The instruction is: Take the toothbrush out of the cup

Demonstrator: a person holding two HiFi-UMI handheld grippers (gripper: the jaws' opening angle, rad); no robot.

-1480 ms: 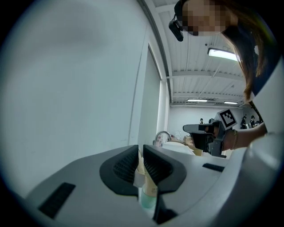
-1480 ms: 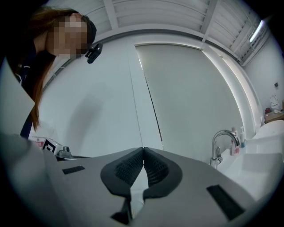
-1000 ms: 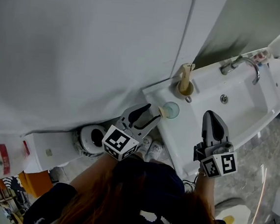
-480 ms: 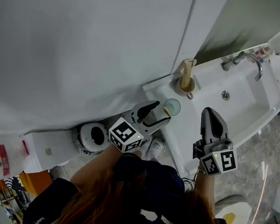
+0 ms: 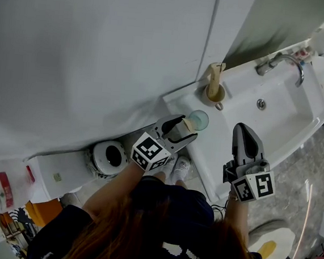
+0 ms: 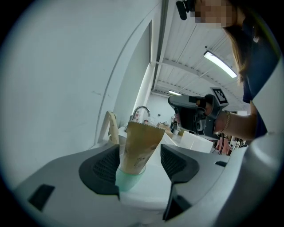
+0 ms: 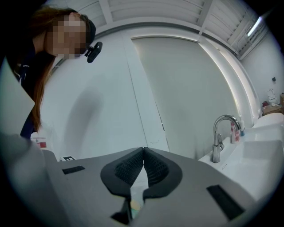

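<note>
Toothbrush: I take it to be the tan, crimp-topped sleeve (image 6: 140, 142) standing upright in the teal cup (image 6: 128, 179), its top well above the rim. Whether a brush is inside cannot be told.
Teal cup: stands on the flat rim of the sink (image 5: 285, 118), close to the corner edge.
Left tool (image 6: 140, 156): wide. Its jaws have just been opening and straddle the teal cup and sleeve, the left pad just beside the cup and the right pad clear of both.
Right tool (image 7: 143, 150): closed tight with nothing in it, held to the right of the teal cup and well apart from it.
Beige cup (image 5: 213, 97): beyond the teal cup, against the wall, with a beige upright piece in it.
Faucet (image 5: 282, 66): far beyond the teal cup, at the basin's other end.
Risk, wrong grip: the pads sit low, about level with the teal cup's rim. Closing there would likely pinch cup and sleeve together, so both lift.
Risk, tipping: the teal cup looks light and nothing steadies it. A nudge or a slanted pull could topple it over the near edge.
Risk, crushing: the sleeve looks soft, so a hard squeeze may buckle it and let it slip.
</note>
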